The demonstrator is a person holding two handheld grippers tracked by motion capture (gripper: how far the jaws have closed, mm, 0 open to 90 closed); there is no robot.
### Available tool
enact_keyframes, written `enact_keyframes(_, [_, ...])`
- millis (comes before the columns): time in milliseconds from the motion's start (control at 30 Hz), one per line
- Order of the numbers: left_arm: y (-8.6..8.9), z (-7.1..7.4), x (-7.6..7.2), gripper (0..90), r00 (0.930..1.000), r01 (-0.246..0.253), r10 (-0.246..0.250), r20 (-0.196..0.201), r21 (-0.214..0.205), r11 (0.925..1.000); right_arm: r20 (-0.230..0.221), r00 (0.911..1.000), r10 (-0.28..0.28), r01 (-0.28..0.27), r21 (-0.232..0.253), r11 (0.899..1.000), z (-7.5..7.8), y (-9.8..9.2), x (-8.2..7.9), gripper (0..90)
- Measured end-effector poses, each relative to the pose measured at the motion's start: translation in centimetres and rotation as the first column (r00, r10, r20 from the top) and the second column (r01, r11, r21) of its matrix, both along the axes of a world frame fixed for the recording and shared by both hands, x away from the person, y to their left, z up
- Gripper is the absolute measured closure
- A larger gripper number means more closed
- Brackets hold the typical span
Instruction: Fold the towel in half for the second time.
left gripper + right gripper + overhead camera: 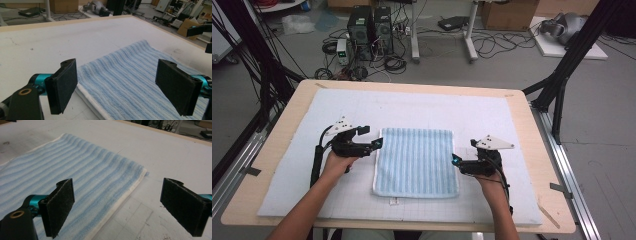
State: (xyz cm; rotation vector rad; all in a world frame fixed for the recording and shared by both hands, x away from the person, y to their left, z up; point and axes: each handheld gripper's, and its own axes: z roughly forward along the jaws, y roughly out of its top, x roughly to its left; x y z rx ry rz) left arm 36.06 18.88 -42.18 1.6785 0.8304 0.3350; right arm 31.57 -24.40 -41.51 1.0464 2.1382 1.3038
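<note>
A folded blue-and-white striped towel (416,161) lies flat in the middle of the white mat (412,107). My left gripper (379,143) is at the towel's left edge, near its far left corner, and it is open with nothing between its pads. In the left gripper view the towel (130,77) spreads out between and beyond the two black pads (63,85). My right gripper (455,159) is at the towel's right edge, also open and empty. In the right gripper view the towel (75,177) has its white hem running between the pads (58,206).
The mat covers a wooden table (524,112) with bare margins on all sides. A small white tag (394,201) lies just in front of the towel. Beyond the table are computer towers (369,30), cables, boxes and black frame legs (562,75) on the floor.
</note>
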Motion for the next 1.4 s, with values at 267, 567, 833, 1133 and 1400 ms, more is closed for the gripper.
enact_keyframes(267, [0.7, 0.0, 0.7, 17.7, 0.9984, -0.014, 0.012, -0.055, -0.028, 0.9995, -0.021, 0.9997, 0.01, -0.01, -0.006, 1.0, -0.2, 0.4, 0.2, 11.4])
enact_keyframes(567, [0.1, 0.1, 3.0, 18.9, 0.9951, -0.031, 0.032, -0.093, 0.011, 0.9995, -0.032, 0.9994, 0.014, -0.014, 0.003, 1.0, -0.3, 0.5, 0.3, 11.4])
enact_keyframes(833, [-1.0, 0.6, 5.1, 19.7, 0.9906, -0.05, 0.056, -0.125, 0.045, 0.9977, -0.033, 0.9993, 0.016, -0.016, -0.001, 1.0, -0.3, 0.6, 0.3, 11.4])
enact_keyframes(1133, [-2.9, 0.1, 7.5, 28.0, 0.9873, -0.048, 0.065, -0.145, 0.117, 0.992, -0.044, 0.999, 0.012, -0.012, 0.003, 1.0, -0.3, 0.5, 0.4, 11.4])
enact_keyframes(1400, [-3.3, -1.3, 8.3, 31.3, 0.9786, -0.026, 0.073, -0.192, 0.235, 0.9715, -0.047, 0.9988, 0.012, -0.011, 0.005, 1.0, -0.3, 0.3, 0.4, 11.4])
